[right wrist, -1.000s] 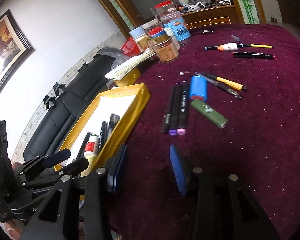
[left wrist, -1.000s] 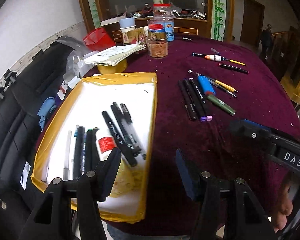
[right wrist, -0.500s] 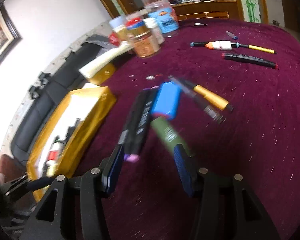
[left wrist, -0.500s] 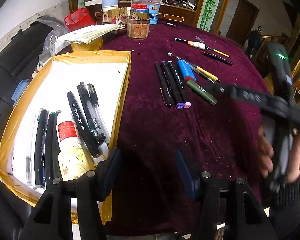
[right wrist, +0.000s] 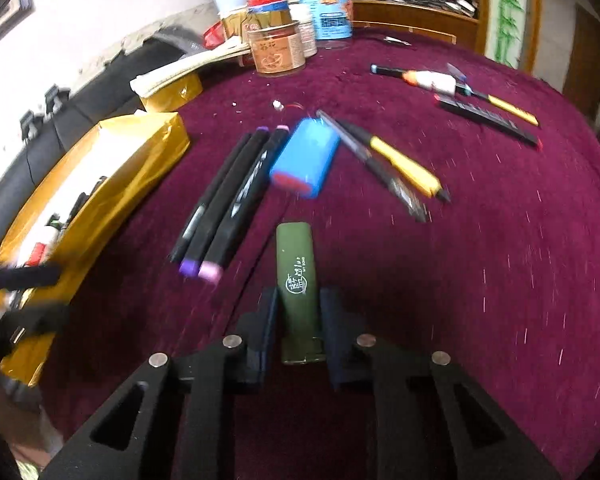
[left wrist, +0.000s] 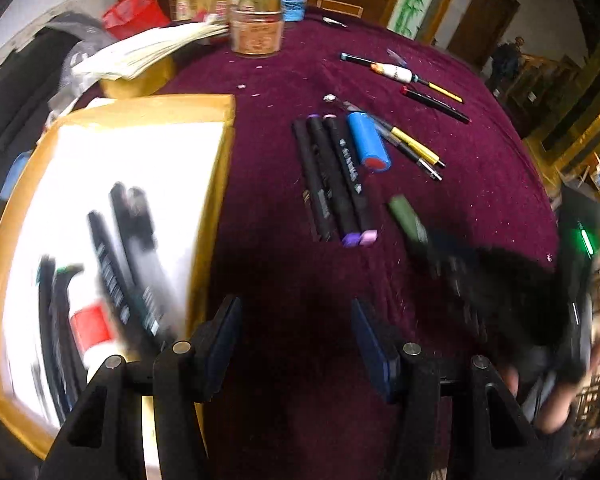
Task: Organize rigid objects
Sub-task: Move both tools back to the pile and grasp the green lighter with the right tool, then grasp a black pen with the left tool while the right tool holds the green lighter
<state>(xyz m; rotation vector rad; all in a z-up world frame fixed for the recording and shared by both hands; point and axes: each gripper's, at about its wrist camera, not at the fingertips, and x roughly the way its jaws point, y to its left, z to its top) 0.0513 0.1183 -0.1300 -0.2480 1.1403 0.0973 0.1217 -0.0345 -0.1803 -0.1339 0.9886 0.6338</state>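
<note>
**Right jaws on green stick**

Right gripper (right wrist: 299, 322) jaws just closed onto the green glue stick (right wrist: 298, 280), lying on the maroon cloth (right wrist: 480, 280) beside the markers (right wrist: 224, 208). Confirm both pads seat before lifting straight up. Left gripper (left wrist: 296, 340) apart, empty, near the yellow tray (left wrist: 216, 184).

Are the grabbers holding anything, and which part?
The right hand-held gripper has just closed on the near end of the green marker. The left hand-held gripper holds nothing.
</note>
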